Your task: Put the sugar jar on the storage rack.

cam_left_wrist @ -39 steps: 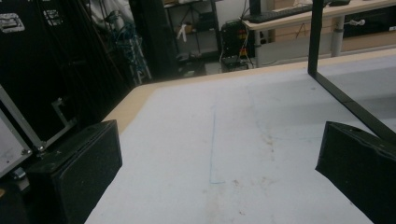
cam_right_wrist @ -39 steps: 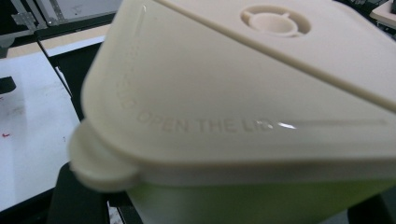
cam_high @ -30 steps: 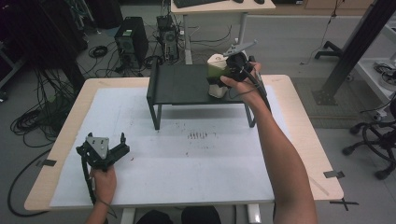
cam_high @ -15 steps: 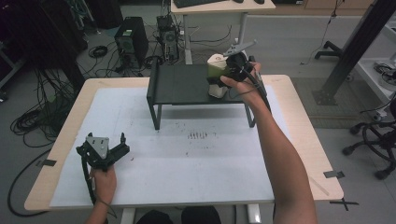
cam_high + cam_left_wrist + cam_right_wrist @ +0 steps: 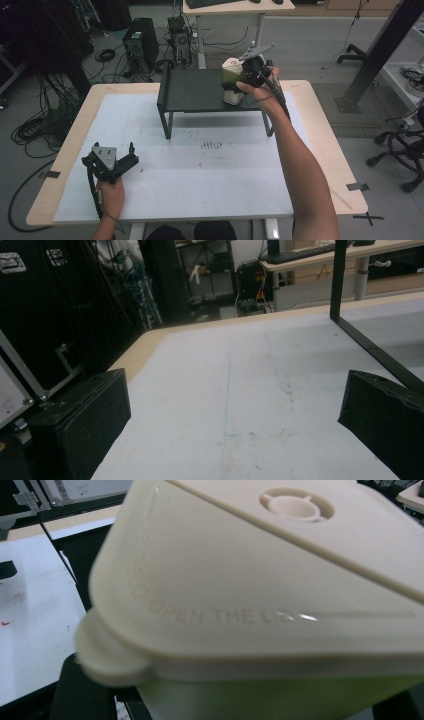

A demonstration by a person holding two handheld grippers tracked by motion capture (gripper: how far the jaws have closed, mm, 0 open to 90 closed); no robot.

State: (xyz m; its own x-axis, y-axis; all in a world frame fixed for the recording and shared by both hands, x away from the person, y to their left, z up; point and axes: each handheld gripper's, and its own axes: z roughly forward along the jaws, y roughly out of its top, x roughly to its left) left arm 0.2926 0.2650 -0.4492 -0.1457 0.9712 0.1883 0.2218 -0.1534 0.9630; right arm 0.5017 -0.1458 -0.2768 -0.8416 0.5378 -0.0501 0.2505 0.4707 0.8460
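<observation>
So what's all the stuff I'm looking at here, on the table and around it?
Table: one, pale wood edge with a white sheet on top, centre of the room.
Shelf stand: one, black, at the far side of the table.
Container: one, olive-green body with a cream lid that reads "OPEN THE LID", at the stand's right end, held by the right tongs.
Computer tower: one, black, on the floor behind the table.
Cables: a tangle, black, on the floor to the left.
Office chair: one, black, at the right edge.
Second desk: one, pale wood, far back.
Left tongs: black, open, resting at the table's near left.
Right tongs: black, by the container; whether they are clamped is hidden.
</observation>
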